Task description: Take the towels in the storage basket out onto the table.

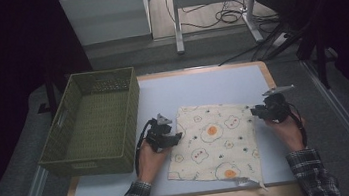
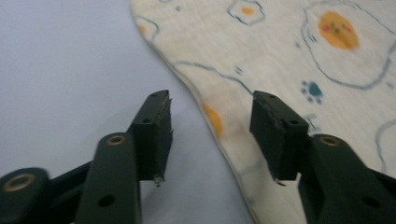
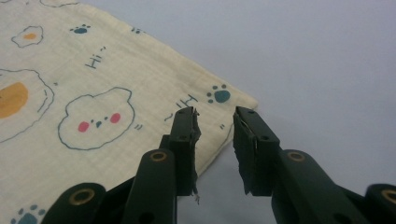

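Note:
A cream cloth (image 1: pixel 215 141) printed with fried eggs and paw marks lies flat on the pale blue table top (image 1: pixel 211 83). My left gripper (image 1: pixel 176 137) sits at the cloth's left edge. In the left gripper view its jaws (image 2: pixel 210 112) stand apart, and the cloth's (image 2: pixel 280 51) curved edge runs between them without being pinched. My right gripper (image 1: pixel 255 112) is at the cloth's far right corner. In the right gripper view its jaws (image 3: pixel 215 126) straddle the cloth's (image 3: pixel 93 93) edge just below that corner, with a gap on each side.
A green woven basket (image 1: pixel 134 98) stands on the table's left side, close to my left hand. The cloth's near right corner (image 1: pixel 245 181) is rumpled at the table's front edge. Table legs and cables lie on the floor beyond.

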